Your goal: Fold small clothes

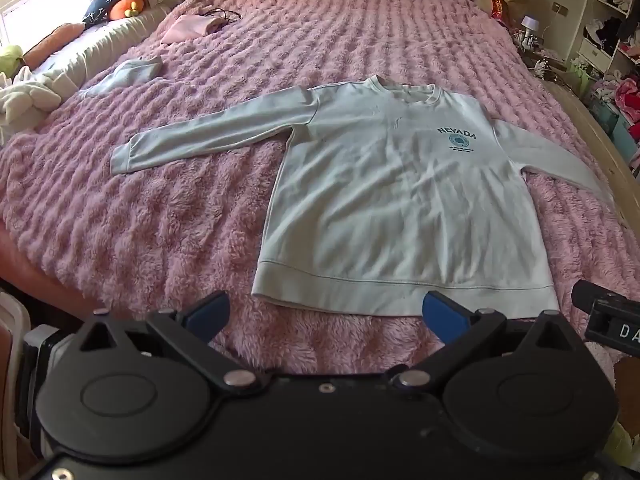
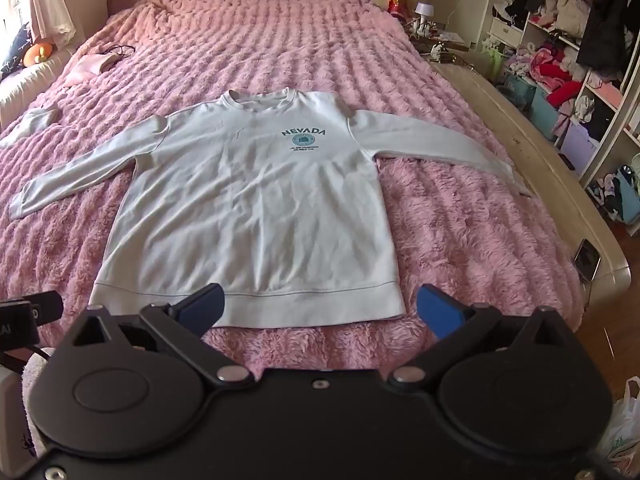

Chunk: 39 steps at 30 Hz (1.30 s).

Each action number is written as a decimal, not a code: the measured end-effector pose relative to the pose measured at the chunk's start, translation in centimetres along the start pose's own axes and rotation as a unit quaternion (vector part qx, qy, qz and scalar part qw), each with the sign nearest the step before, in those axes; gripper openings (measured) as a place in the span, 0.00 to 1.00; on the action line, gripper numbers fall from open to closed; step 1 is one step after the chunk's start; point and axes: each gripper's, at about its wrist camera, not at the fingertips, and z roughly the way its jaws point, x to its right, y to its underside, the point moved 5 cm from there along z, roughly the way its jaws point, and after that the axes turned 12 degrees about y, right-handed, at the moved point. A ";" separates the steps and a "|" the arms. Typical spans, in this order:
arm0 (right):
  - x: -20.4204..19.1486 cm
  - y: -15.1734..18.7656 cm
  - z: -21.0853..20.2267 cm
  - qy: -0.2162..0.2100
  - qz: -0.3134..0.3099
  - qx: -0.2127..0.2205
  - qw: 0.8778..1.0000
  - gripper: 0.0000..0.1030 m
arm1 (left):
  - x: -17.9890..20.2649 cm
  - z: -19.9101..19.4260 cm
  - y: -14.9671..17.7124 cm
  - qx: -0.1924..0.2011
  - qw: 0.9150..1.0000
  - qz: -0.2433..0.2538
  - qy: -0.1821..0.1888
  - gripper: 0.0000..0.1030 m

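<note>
A white long-sleeved sweatshirt (image 1: 392, 200) with a green NEVADA print lies flat, front up, on the pink fluffy bedspread (image 1: 180, 216), both sleeves spread out sideways. It also shows in the right wrist view (image 2: 256, 208). My left gripper (image 1: 326, 316) is open and empty, held above the bed just short of the hem's left part. My right gripper (image 2: 320, 308) is open and empty, just short of the hem's right part. The hem band (image 2: 304, 304) lies nearest to both.
A small pale garment (image 1: 128, 74) and a folded pink one (image 1: 192, 26) lie on the bed's far left. Pillows and plush toys (image 1: 28, 96) line the left side. The wooden bed edge (image 2: 532, 160) and cluttered shelves (image 2: 568, 52) are on the right.
</note>
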 end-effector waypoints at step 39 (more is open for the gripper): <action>-0.2 -0.1 0.1 -0.003 0.000 -0.004 1.000 1.00 | -0.6 0.3 0.2 -0.005 1.000 -0.009 -0.009 1.00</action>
